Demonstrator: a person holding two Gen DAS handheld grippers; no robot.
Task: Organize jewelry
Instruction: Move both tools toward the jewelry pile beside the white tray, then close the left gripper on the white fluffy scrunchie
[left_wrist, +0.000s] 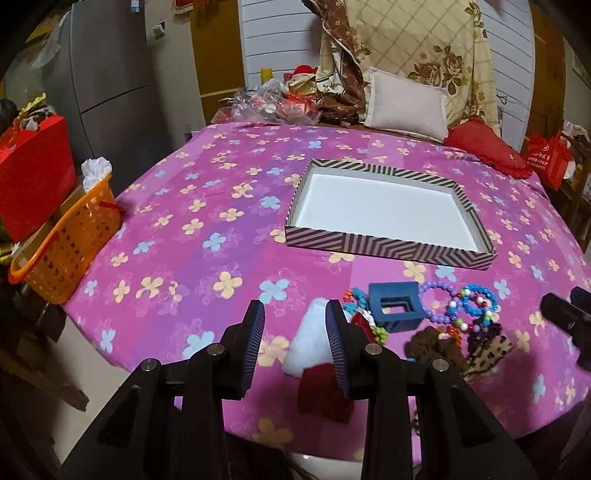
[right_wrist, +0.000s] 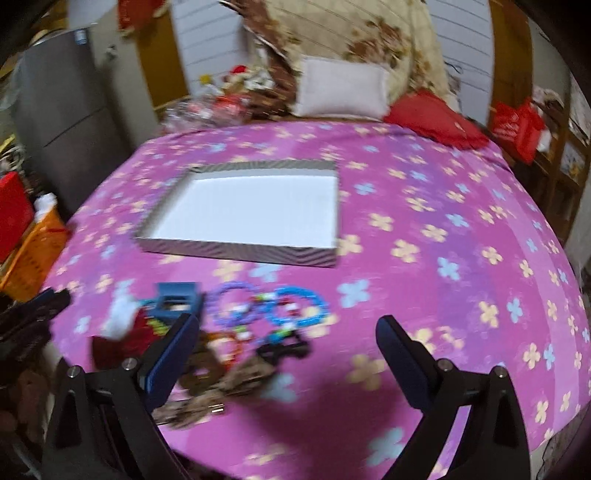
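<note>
Jewelry pile (left_wrist: 439, 317) lies on the pink floral cloth (left_wrist: 192, 236), right of the left gripper (left_wrist: 295, 325) and left of the right gripper (right_wrist: 288, 343). Left jaws stand parted with nothing between them; a white-and-red fluffy piece (left_wrist: 310, 343) lies on the cloth behind the gap. Right jaws are spread wide, nothing between; this view is blurred. Blue square clip (left_wrist: 395, 302) and purple bead bracelet (left_wrist: 436, 299) sit just beyond the jaws. Farther out is the striped tray (left_wrist: 388, 247), white inside.

Pink floral bedspread (left_wrist: 192, 236): striped tray (left_wrist: 388, 247) mid-bed; jewelry pile (left_wrist: 424, 317) near front edge.
</note>
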